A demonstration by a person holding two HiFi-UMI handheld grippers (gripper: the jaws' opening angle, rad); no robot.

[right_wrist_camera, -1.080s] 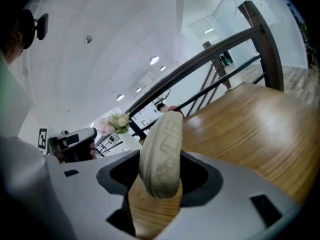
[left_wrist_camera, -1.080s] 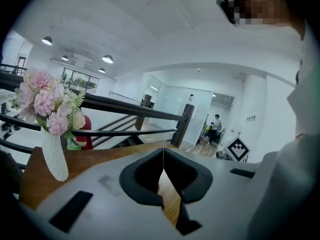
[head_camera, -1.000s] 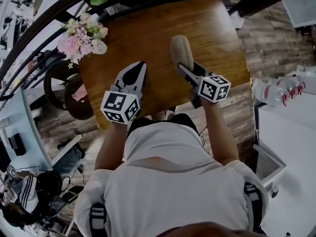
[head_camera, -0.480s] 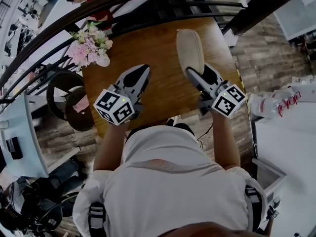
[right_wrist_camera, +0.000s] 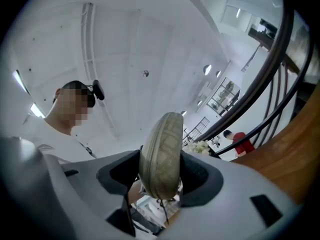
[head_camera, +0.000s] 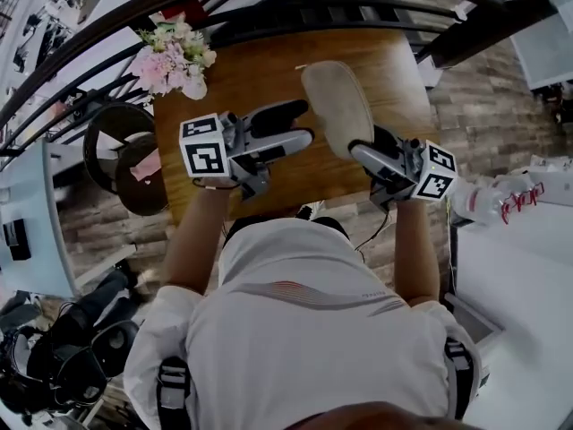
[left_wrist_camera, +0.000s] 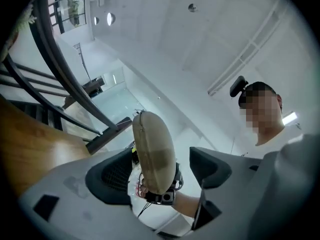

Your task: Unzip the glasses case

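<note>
Noted pink flowers (head_camera: pixel 175 56) at the far left corner of the wooden table (head_camera: pixel 269 70). Found the left gripper (head_camera: pixel 306 122) held above the table and aimed rightward at the task item, claw spread wide, having just been opening. In the left gripper view, saw the item standing in line with the gap, neither pad pressing on it. Located the glasses case (head_camera: pixel 338 106) right of centre, held up off the table top, long axis running away from the person. Found the right gripper (head_camera: pixel 363 146) pinching the near end of the case, one pad on each broad face; confirmed in the right gripper view. Judged the zip unopened, from the seam line running unbroken along the rim. Spotted a small nub at the far end, possibly the zip pull; too small to confirm. Assessed as light, beige fabric over a fairly stiff shell, not fragile, and likely to swing about a grip at one end only. Recommended: keep the right pinch across the broad faces, clear of the seam. Take the pull tab alone between the left pads, not the shell, and draw along the rim with steady tension to avoid twisting the case out of the hold.
</note>
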